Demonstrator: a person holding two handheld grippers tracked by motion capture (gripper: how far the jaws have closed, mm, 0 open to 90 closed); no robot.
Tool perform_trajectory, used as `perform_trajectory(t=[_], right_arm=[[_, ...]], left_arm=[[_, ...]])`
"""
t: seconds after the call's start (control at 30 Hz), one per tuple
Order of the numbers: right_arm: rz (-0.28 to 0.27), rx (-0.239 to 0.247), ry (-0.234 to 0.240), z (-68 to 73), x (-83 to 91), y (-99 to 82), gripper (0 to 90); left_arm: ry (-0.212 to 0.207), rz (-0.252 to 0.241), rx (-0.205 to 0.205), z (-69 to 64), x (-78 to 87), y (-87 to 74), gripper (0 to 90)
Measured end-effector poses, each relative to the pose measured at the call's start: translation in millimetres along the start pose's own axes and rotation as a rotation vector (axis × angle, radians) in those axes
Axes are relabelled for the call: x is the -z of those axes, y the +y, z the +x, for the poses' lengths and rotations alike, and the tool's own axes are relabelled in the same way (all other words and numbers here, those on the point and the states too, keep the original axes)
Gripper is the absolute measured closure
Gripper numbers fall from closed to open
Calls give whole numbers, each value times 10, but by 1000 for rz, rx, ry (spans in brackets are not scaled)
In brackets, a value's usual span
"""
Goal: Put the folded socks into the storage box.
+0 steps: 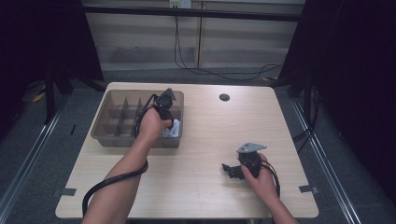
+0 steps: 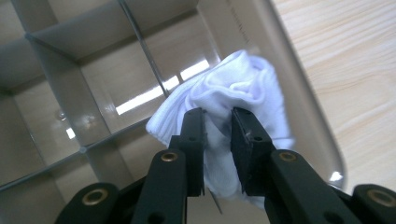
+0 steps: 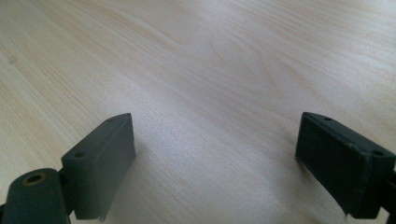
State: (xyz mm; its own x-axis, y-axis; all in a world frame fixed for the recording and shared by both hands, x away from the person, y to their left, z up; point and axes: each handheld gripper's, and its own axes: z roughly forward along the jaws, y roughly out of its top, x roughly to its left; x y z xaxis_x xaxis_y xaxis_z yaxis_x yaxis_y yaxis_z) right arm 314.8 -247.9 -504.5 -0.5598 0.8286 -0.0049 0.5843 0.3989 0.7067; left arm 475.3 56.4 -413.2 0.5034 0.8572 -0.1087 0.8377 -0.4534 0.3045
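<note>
White cloth (image 2: pixel 233 88), bunched and soft, lies in the near right compartment of the divided grey bin (image 1: pixel 105 122), against the bin's right wall; in the high view it shows as a pale patch (image 1: pixel 171 129) just under the left hand. The bin stands on the left part of the wooden table (image 1: pixel 205 135), its other compartments separated by thin upright dividers. The left gripper (image 2: pixel 218 122) points down into that compartment, and its two black jaws stand narrow, pinching a fold of the cloth between their pads. Farther right, a small dark round hole (image 1: pixel 224 97) marks the tabletop near its far edge. At the right, the right gripper (image 3: pixel 215 158) rests low over bare wood, well apart from the bin, its jaws spread wide with nothing between them.
</note>
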Motion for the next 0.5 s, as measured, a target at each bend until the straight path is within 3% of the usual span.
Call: perform_trajectory(t=[0.1,0.3,0.5], right_arm=[[0,1,0,0,0,0,116],[0,-2,0,1,0,0,116],[1,-1,3,1,-1,1,116]], left_arm=[[-4,17,-16,5,-12,11,769],[-15,84,-7,-24,-141,14,817],[-21,101,-10,-26,-262,-9,835]])
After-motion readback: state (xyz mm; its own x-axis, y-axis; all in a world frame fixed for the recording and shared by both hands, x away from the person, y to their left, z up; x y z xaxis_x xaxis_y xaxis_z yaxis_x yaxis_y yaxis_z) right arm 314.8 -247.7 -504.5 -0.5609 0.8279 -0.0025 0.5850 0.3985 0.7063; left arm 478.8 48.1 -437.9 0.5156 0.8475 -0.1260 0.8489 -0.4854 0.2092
